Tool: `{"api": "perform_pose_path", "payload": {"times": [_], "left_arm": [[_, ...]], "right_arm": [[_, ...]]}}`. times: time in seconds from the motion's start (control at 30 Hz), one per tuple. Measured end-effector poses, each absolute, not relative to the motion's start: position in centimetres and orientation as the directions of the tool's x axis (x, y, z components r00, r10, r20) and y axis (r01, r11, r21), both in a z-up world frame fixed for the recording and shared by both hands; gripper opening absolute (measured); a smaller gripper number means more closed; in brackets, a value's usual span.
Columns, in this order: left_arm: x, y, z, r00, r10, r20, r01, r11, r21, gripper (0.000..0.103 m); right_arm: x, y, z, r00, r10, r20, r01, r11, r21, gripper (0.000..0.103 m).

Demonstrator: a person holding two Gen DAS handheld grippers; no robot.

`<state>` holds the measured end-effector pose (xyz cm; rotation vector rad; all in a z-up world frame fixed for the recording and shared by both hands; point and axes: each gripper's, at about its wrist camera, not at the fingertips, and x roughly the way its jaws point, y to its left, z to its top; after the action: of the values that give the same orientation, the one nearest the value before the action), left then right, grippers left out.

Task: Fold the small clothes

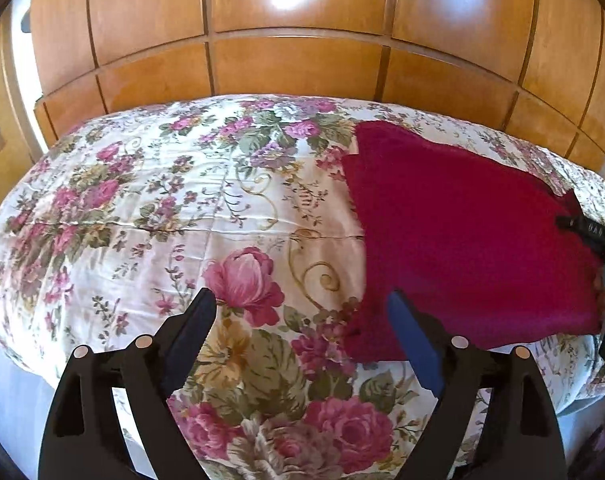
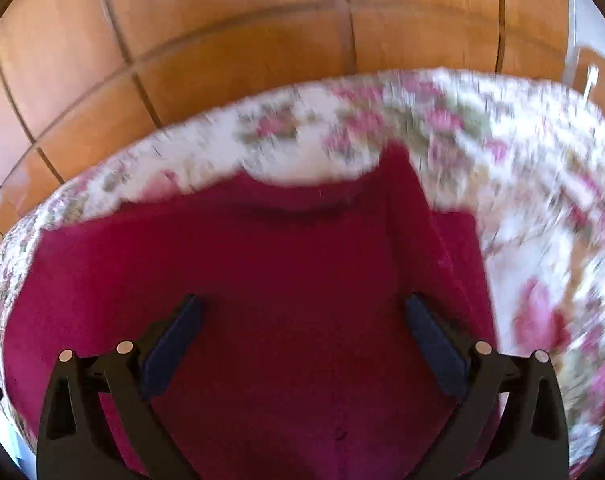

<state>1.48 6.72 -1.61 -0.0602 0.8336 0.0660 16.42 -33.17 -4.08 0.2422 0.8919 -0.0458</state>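
Left claw: jaws spread wide, nothing between them, hanging over the floral bedspread; its right finger overlaps the near-left corner of the red garment in the picture, contact not determinable. Right claw: jaws spread wide, empty, poised over the garment's middle; pads not pressing the cloth.

Left wrist view, sharp: one red garment lies flat on the right part of the bed, its far-left edge showing a layered step. The other claw's black body intrudes at the far right margin. Large open stretch of bedspread to the garment's left. A white bed side shows below the spread.

Right wrist view, motion-blurred: garment fills the lower centre; a curved neckline sits at its far edge, and a folded strip lies along its right side. One small button-like mark near the bottom, unclear.

Both views: wooden panelled wardrobe behind the bed.

Count: claws 2; garments 1; bedspreads 1; wardrobes 1.
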Motion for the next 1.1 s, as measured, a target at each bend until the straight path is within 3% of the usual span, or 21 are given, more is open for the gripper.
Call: {"api": "perform_pose_path", "payload": {"times": [0.27, 0.43, 0.57, 0.7, 0.87, 0.9, 1.0, 1.1], "left_arm": [[1.9, 6.6, -2.0, 0.669, 0.086, -0.739, -0.091, 0.995, 0.034, 0.099], [2.1, 6.2, -1.6, 0.692, 0.09, -0.716, -0.071, 0.996, 0.057, 0.099], [2.9, 7.4, -1.1, 0.697, -0.028, -0.717, -0.034, 0.997, -0.072, 0.099], [5.0, 9.8, -0.2, 0.684, -0.235, -0.691, 0.019, 0.952, -0.306, 0.099], [9.7, 10.5, 0.0, 0.633, -0.296, -0.715, 0.015, 0.929, -0.371, 0.099], [10.3, 10.5, -0.1, 0.624, -0.3, -0.721, 0.008, 0.926, -0.378, 0.098], [13.8, 9.9, -1.0, 0.578, -0.342, -0.741, -0.001, 0.908, -0.419, 0.079], [16.4, 8.8, -2.2, 0.548, -0.355, -0.757, -0.007, 0.903, -0.429, 0.067]], "right_arm": [[15.9, -33.0, -4.5, 0.646, 0.037, -0.762, 0.144, 0.975, 0.169, 0.101], [15.4, -32.7, -4.5, 0.671, 0.024, -0.741, 0.141, 0.977, 0.159, 0.101], [15.4, -32.8, -4.5, 0.673, 0.029, -0.739, 0.139, 0.977, 0.164, 0.101], [15.2, -32.7, -4.6, 0.688, 0.029, -0.725, 0.135, 0.977, 0.167, 0.101], [15.1, -32.7, -4.6, 0.693, 0.031, -0.72, 0.134, 0.976, 0.17, 0.101], [15.0, -32.8, -4.6, 0.694, 0.031, -0.719, 0.133, 0.976, 0.171, 0.101], [15.0, -32.8, -4.6, 0.696, 0.032, -0.717, 0.132, 0.976, 0.172, 0.101], [15.0, -32.8, -4.6, 0.698, 0.033, -0.715, 0.132, 0.976, 0.173, 0.101]]}}
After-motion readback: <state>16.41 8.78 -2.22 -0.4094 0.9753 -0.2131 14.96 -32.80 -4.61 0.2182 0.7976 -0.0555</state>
